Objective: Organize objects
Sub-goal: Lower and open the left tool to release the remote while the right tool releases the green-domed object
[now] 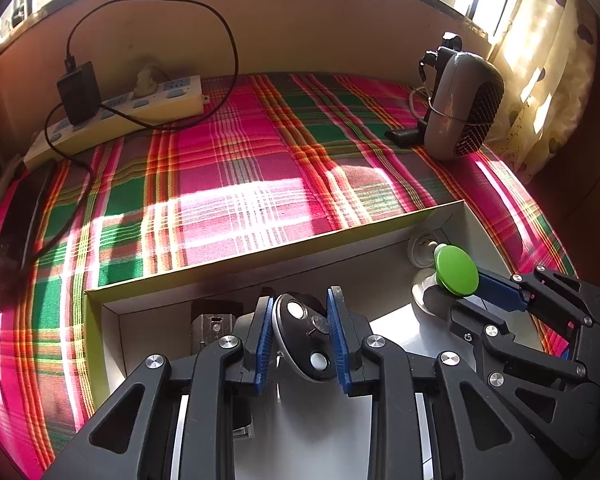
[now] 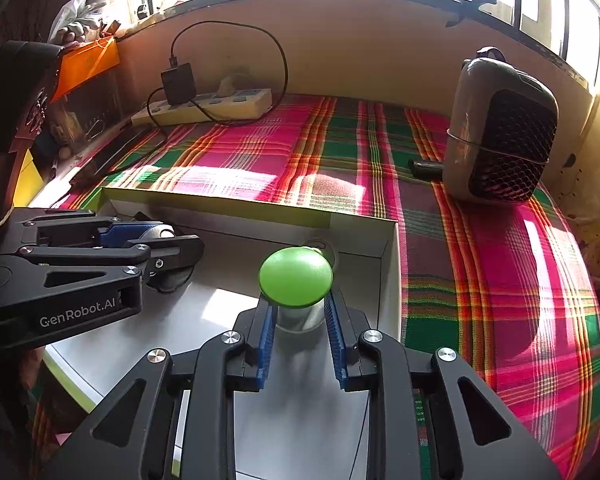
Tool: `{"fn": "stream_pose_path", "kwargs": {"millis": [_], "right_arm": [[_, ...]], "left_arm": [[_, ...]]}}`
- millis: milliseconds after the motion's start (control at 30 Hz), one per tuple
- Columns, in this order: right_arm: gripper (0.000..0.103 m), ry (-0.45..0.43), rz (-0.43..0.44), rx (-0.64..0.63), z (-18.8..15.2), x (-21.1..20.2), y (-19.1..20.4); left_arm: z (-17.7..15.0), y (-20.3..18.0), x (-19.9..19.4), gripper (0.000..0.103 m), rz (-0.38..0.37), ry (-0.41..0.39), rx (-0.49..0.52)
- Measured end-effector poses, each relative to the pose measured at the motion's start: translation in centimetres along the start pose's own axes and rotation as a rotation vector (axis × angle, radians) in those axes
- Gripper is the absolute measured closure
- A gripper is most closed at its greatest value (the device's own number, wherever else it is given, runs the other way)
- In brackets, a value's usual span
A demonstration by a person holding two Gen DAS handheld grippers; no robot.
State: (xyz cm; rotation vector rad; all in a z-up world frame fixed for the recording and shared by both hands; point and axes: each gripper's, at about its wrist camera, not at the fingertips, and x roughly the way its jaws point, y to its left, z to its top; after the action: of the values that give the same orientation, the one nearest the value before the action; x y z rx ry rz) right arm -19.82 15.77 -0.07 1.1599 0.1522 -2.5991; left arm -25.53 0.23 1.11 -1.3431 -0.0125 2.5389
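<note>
A white open box (image 1: 260, 256) with a yellow-green rim lies on the plaid cloth; it also shows in the right wrist view (image 2: 356, 236). My left gripper (image 1: 301, 300) is shut on a black oval gadget (image 1: 304, 336) with two white buttons, held inside the box. My right gripper (image 2: 300, 300) is shut on a clear container (image 2: 300, 318) with a round green lid (image 2: 296, 277), inside the box's right part. In the left wrist view the green lid (image 1: 456, 271) and right gripper (image 1: 476, 292) are at right. A small dark item (image 1: 214, 322) lies in the box's left corner.
A grey fan heater (image 2: 500, 132) stands at the back right on the plaid cloth (image 2: 340, 152). A power strip (image 1: 116, 114) with a black charger (image 1: 78, 92) and cable lies at the back left. A dark flat device (image 1: 18, 216) lies at the left edge. A white round item (image 1: 422, 246) sits in the box's far corner.
</note>
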Motion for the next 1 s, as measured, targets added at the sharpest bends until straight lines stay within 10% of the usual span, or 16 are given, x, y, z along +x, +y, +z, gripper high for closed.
{"fn": "stream_pose_path", "kwargs": {"millis": [1000], "right_arm": [[0.052, -0.039, -0.005, 0.029, -0.4, -1.8, 0.2]], "left_arm": [[-0.8, 0.3, -2.9, 0.071, -0.020, -0.058, -0.028]]}}
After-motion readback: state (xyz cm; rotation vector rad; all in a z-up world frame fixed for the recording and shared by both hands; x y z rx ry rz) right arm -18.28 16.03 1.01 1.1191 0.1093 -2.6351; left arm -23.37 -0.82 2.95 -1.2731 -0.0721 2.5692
